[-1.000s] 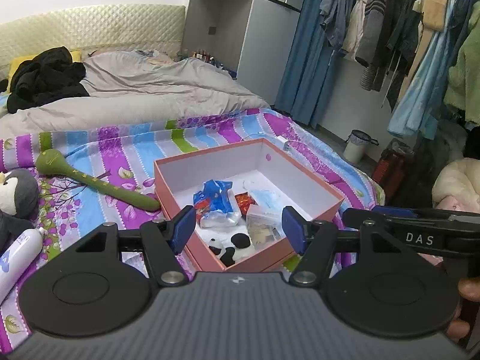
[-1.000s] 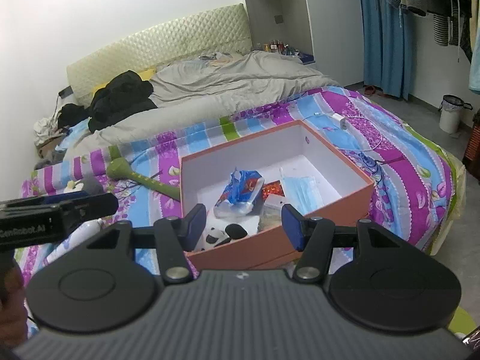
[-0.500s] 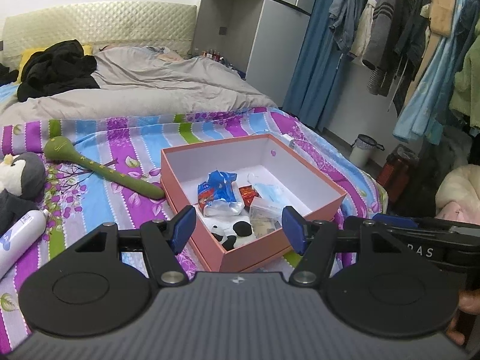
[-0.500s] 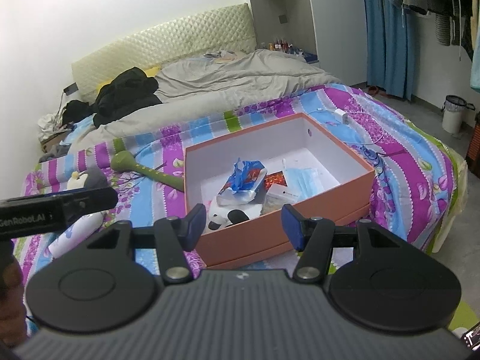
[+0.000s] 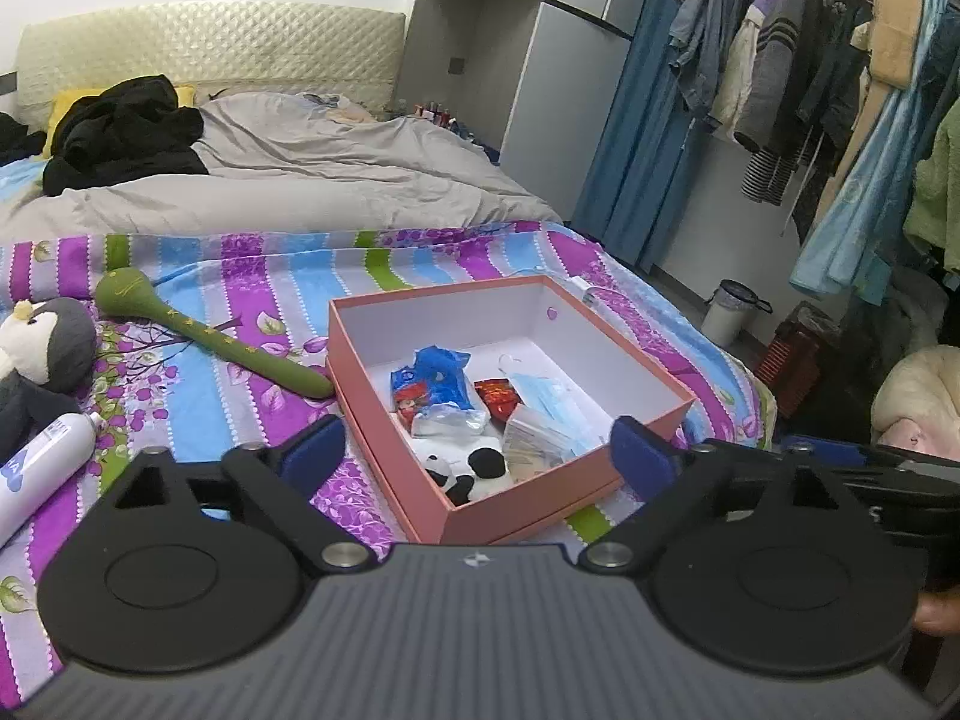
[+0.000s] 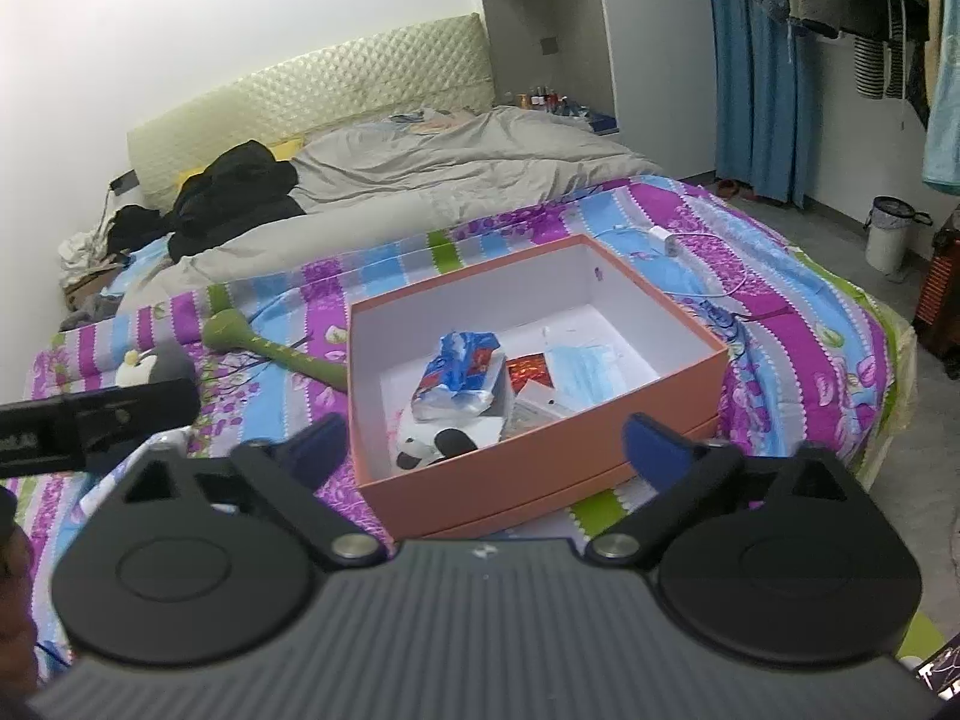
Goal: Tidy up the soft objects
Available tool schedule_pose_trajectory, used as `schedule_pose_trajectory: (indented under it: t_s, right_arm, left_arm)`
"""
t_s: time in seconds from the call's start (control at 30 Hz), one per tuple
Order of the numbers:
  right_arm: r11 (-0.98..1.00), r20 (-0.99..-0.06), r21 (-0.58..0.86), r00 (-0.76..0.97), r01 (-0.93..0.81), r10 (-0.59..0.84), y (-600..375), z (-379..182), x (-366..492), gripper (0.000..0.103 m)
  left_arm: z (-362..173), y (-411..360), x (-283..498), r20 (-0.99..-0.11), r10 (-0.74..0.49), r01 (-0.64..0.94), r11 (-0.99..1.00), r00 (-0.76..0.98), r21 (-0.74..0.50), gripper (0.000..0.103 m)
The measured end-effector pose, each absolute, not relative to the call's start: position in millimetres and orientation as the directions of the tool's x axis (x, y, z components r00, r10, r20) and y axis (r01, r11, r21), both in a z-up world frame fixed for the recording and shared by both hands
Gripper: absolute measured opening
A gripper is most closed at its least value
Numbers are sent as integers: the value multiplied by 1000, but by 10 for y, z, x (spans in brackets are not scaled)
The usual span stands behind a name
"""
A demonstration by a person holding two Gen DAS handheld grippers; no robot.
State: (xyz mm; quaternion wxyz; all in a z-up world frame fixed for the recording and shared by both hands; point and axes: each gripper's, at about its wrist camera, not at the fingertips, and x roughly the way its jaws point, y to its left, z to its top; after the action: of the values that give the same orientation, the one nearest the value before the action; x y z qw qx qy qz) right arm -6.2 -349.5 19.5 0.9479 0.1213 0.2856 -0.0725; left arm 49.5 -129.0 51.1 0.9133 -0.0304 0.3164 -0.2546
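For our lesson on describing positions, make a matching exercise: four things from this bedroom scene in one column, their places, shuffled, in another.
1. Blue disposable face mask
2. Long green club-shaped toy
3. Black jacket
4. White bin

a. On the floor
b. On the striped sheet beside the box
c. Inside the orange cardboard box
d. By the headboard

Pairs: 1-c, 2-b, 3-d, 4-a

Pink box [image 5: 528, 525], purple-striped floral bedspread [image 5: 252, 276]
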Motion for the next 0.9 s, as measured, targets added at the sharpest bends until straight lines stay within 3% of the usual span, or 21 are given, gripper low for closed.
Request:
schedule_pose_trajectory:
  t_s: [0.9]
  right_arm:
    - [962, -569, 170, 818, 216, -83, -3466, 200, -54, 103]
  left_arm:
    - [485, -1282, 584, -611, -438, 400, 893, 660, -207, 103]
